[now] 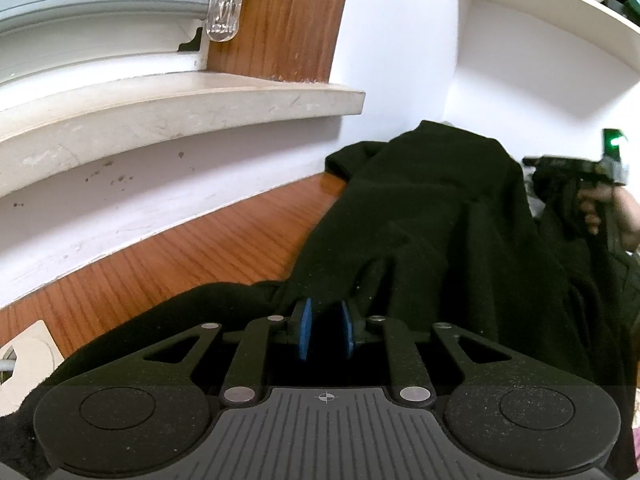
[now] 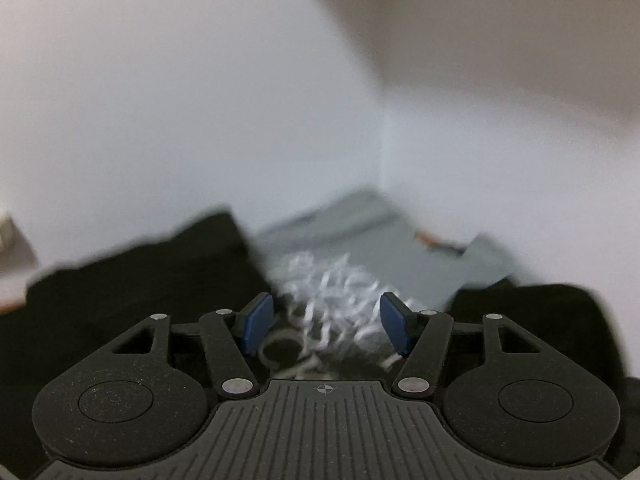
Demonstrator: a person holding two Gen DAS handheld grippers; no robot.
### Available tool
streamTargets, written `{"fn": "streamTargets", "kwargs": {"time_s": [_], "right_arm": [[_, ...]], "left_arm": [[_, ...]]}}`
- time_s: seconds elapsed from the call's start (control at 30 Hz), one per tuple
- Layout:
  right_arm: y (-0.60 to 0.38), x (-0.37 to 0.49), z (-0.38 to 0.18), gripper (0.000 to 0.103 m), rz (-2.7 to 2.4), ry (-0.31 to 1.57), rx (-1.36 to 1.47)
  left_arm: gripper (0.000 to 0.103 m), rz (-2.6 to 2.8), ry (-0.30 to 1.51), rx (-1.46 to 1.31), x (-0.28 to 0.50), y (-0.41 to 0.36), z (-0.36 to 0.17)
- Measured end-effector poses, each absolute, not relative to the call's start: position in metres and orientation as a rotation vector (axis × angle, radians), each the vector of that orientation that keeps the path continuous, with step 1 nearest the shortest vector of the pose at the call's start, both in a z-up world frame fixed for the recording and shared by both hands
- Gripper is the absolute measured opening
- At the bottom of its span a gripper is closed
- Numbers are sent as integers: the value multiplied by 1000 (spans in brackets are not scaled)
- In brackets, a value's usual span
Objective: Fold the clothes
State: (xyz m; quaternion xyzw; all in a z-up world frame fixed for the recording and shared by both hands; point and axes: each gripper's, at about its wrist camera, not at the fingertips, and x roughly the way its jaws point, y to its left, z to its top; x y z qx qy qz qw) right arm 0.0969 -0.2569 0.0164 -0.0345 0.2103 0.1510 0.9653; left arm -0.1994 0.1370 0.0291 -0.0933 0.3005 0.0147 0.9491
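Black fleece-like fabric of a dark garment [image 1: 432,216] runs from the middle of the left wrist view up toward one o'clock, lying across the reddish-brown wood-grain bench [image 1: 208,248] and bunching at its far end against the white wall. The left gripper [image 1: 326,330] sits at six o'clock with its blue pads close together, and a raised pleat of the black cloth runs straight into the narrow gap between them, so it is clamped on the black garment. At three o'clock in that view a hand [image 1: 612,212] grips the handle of the right gripper [image 1: 536,172], blurred, just beside the far right edge of the black cloth; a small green light shows above it. A pale stone window sill [image 1: 180,108] crosses at ten o'clock, with a white shelf of stacked papers [image 1: 560,12] at one o'clock. The right wrist view is smeared by motion: the right gripper [image 2: 326,322] has its blue pads [image 2: 256,322] standing well apart with nothing pressed between them. Beyond them lies a grey printed T-shirt with white lettering [image 2: 360,248], spread toward one o'clock, with black fabric at nine and four o'clock on either side of it
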Motion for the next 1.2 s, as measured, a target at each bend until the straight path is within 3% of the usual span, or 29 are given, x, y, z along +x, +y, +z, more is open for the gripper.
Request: {"fn": "streamTargets", "kwargs": {"time_s": [0.2, 0.47, 0.63, 0.7, 0.77, 1.2], "right_arm": [[-262, 114, -13, 64, 309, 553, 1], [-265, 117, -15, 71, 326, 595, 48], [-264, 120, -16, 71, 327, 598, 48], [-265, 121, -17, 71, 329, 599, 50], [-265, 123, -17, 71, 330, 600, 53], [-268, 123, -17, 71, 333, 597, 59]], "left_arm": [[18, 36, 610, -177, -202, 135, 31], [32, 31, 581, -46, -174, 107, 73], [33, -11, 570, 25, -134, 70, 91], [33, -28, 583, 39, -114, 54, 87], [41, -51, 591, 45, -99, 41, 76], [41, -16, 664, 24, -95, 42, 16]]}}
